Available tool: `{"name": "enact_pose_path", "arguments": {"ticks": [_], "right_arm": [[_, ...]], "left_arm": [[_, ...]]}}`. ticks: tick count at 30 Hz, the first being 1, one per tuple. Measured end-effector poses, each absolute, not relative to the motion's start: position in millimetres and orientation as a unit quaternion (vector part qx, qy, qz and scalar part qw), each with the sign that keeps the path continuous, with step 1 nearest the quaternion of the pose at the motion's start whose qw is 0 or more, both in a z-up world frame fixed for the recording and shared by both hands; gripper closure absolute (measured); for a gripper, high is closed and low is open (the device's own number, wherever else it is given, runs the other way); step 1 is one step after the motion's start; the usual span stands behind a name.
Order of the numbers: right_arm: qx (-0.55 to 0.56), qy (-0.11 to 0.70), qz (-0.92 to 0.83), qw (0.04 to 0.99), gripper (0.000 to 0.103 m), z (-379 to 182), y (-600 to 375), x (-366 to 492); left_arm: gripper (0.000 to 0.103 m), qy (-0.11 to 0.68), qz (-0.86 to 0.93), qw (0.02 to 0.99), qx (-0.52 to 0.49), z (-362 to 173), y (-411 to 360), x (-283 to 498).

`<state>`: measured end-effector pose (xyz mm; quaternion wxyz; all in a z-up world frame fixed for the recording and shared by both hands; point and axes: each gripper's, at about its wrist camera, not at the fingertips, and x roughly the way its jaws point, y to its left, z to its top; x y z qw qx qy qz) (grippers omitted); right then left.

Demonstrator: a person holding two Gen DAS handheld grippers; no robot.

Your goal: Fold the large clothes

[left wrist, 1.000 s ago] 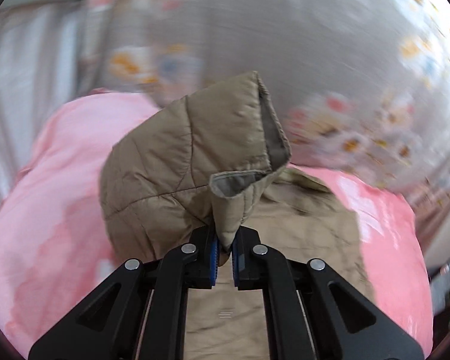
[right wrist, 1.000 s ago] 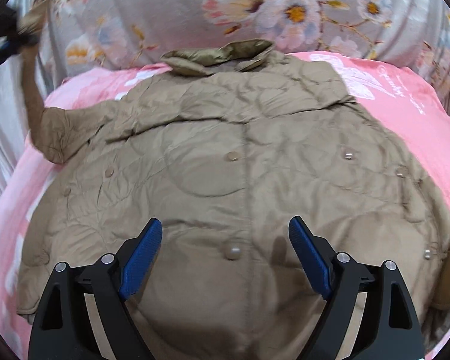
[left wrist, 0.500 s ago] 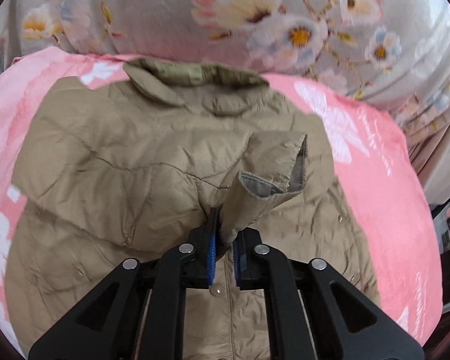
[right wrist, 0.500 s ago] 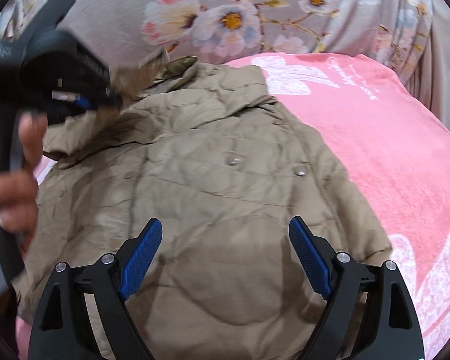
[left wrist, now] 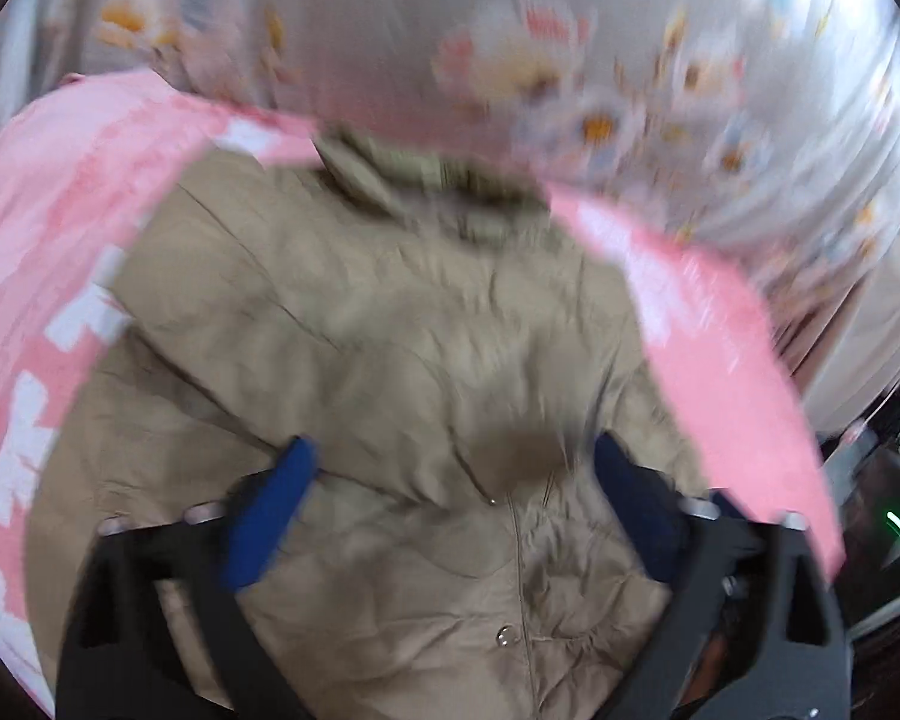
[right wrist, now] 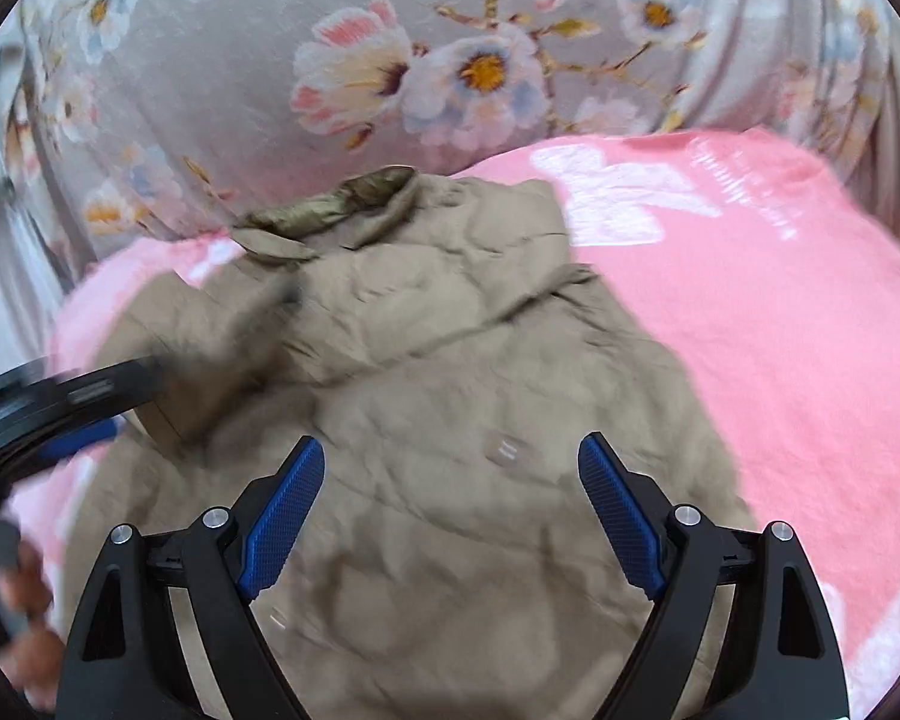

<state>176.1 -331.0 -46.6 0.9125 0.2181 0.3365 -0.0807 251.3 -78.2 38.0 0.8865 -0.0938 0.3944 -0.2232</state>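
Between the blue pads of the left gripper (left wrist: pixel 450 516) nothing is being held now: its jaws are standing wide apart over the middle of the tan quilted jacket (left wrist: pixel 390 360). Half a second ago these pads were pinching the sleeve cuff and carrying it across the chest, so the sleeve is now lying released on the jacket body. In the right wrist view this folded sleeve (right wrist: pixel 234 354) is resting at about 10 o'clock, just beside the blurred left tool. The right gripper (right wrist: pixel 450 510) is also spread open, hovering above the lower front and gripping nothing. The jacket is lying flat, collar (right wrist: pixel 330 210) toward 12 o'clock, on the pink blanket (right wrist: pixel 780 330), with the floral cloth (right wrist: pixel 450 60) behind. I judge that one sleeve fold is done; the other sleeve, at about 1 o'clock, probably is coming next. The left view is blurred.
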Motion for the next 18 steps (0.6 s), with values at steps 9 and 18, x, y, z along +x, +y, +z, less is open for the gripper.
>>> {"name": "enact_pose_path", "arguments": {"ticks": [9, 18], "right_arm": [[0.332, 0.389, -0.029, 0.859, 0.018, -73.1, -320.5, 233.3], [0.226, 0.427, -0.023, 0.875, 0.089, -64.3, -282.5, 262.2]], "left_arm": [[0.008, 0.413, -0.120, 0.894, -0.125, 29.5, 29.2, 294.7], [0.008, 0.446, -0.085, 0.887, -0.082, -10.9, 44.7, 328.9]]}}
